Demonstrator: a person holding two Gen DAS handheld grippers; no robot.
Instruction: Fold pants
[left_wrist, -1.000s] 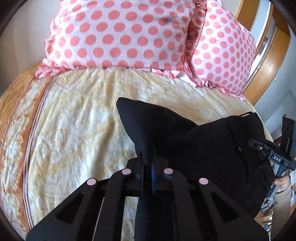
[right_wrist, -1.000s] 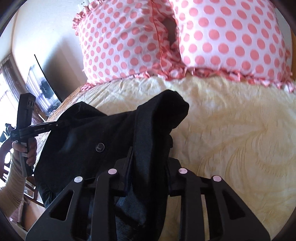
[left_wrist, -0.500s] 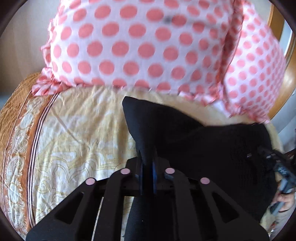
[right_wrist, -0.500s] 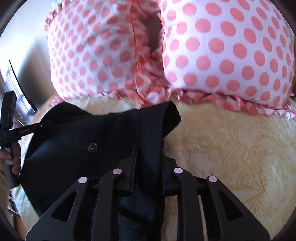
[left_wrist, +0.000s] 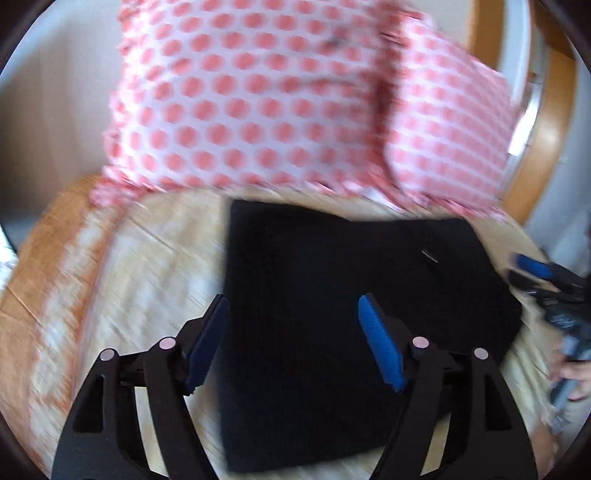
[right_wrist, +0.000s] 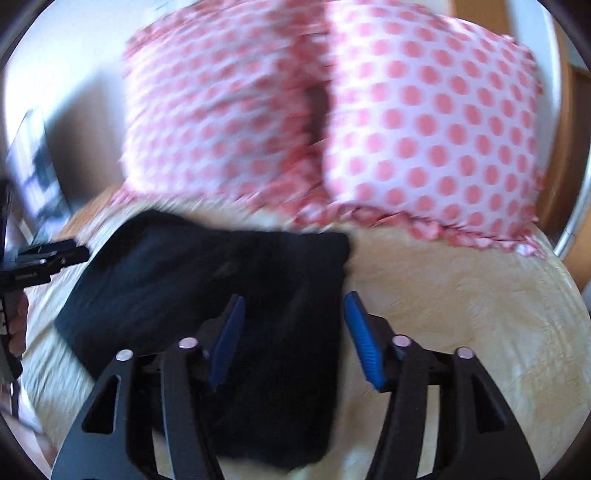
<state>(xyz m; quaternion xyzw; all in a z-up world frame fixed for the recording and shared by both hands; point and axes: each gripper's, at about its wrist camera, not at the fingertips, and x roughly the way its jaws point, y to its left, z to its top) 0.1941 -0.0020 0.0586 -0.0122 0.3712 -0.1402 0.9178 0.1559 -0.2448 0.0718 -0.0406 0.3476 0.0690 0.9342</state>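
Note:
The black pants (left_wrist: 332, 317) lie folded flat on the yellow bedspread (left_wrist: 122, 273), just in front of the pillows. My left gripper (left_wrist: 293, 308) is open, its blue pads apart above the left part of the pants, holding nothing. In the right wrist view the pants (right_wrist: 221, 291) lie under my right gripper (right_wrist: 293, 304), which is open and empty over their right edge. Each gripper also shows at the side of the other's view: the right one (left_wrist: 535, 273), the left one (right_wrist: 40, 258). Both views are blurred.
Two white pillows with pink dots (left_wrist: 258, 99) (right_wrist: 424, 122) stand against the headboard right behind the pants. An orange patterned border (left_wrist: 48, 258) runs along the bed's left side. A wooden frame (left_wrist: 546, 129) stands at the right. Bare bedspread (right_wrist: 461, 314) lies right of the pants.
Both grippers were shut on the pants' edge and carried it toward the pillows. Now both have opened and let go, and the pants lie flat.

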